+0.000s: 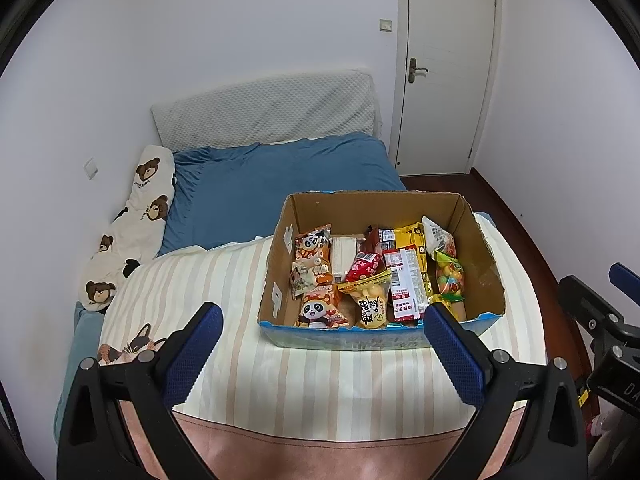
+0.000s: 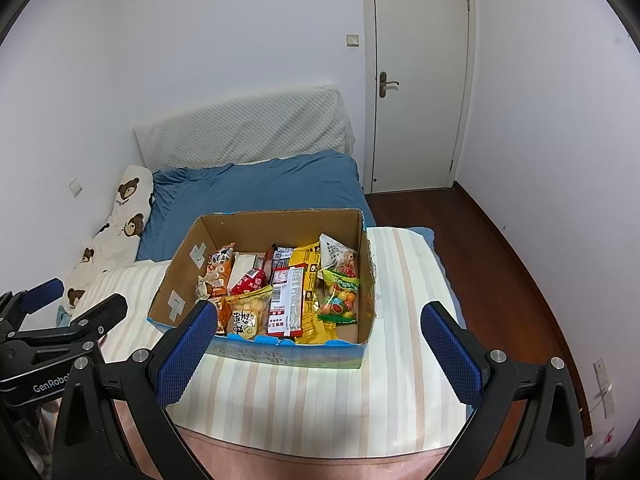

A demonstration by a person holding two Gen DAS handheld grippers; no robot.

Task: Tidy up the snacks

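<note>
Right gripper spread wide, empty, above striped blanket. Cardboard box just ahead on blanket, packed with snack packets. Left gripper at far left, apart from box. Door beyond.

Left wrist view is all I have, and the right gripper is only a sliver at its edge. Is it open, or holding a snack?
Observer: The right gripper is open and empty, fingers spread in front of the cardboard box.
Operator: Any marking on my left gripper's body? I only see its fingers.
Observer: Yes. The right wrist view shows the left gripper from the side, with white lettering reading "GenRobo", cut off by the right gripper's frame.
</note>
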